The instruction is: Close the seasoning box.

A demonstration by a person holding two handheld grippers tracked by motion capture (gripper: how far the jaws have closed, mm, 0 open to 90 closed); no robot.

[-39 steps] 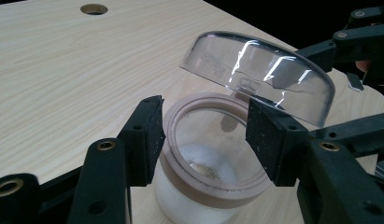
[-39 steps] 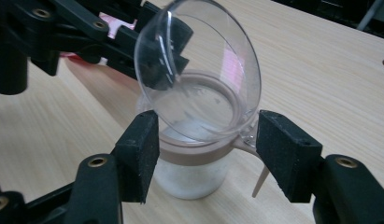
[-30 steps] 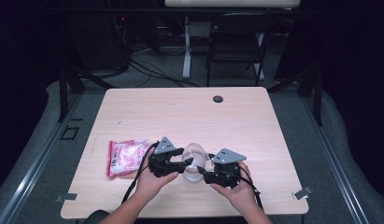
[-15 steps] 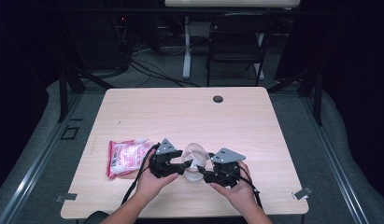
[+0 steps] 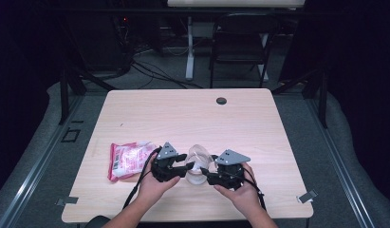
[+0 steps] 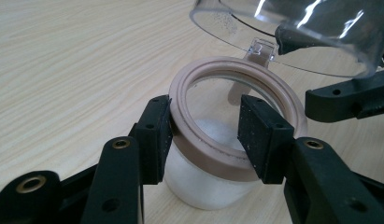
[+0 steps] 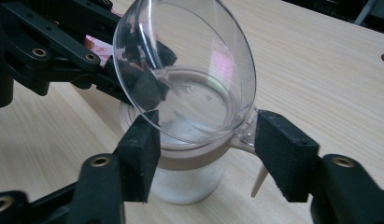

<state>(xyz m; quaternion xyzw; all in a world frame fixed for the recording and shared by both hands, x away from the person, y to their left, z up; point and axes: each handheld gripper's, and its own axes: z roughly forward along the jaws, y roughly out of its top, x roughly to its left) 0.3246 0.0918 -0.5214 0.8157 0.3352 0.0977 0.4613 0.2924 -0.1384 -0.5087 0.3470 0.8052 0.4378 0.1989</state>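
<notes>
- Left tongs (image 6: pixel 203 135) are clenched on the beige rim of the jar (image 6: pixel 213 186), one pad outside the rim, the other inside the mouth.
- Right tongs (image 7: pixel 203 149) straddle the clear domed lid (image 7: pixel 189 70) at its hinge, jaws parted; whether the pads touch it I cannot tell.
- The lid is tipped open above the jar, which holds white powder and stands on the table (image 5: pixel 183 114) near the front edge.
- A pink packet (image 5: pixel 126 159) lies just left of the left hand (image 5: pixel 152 187).
</notes>
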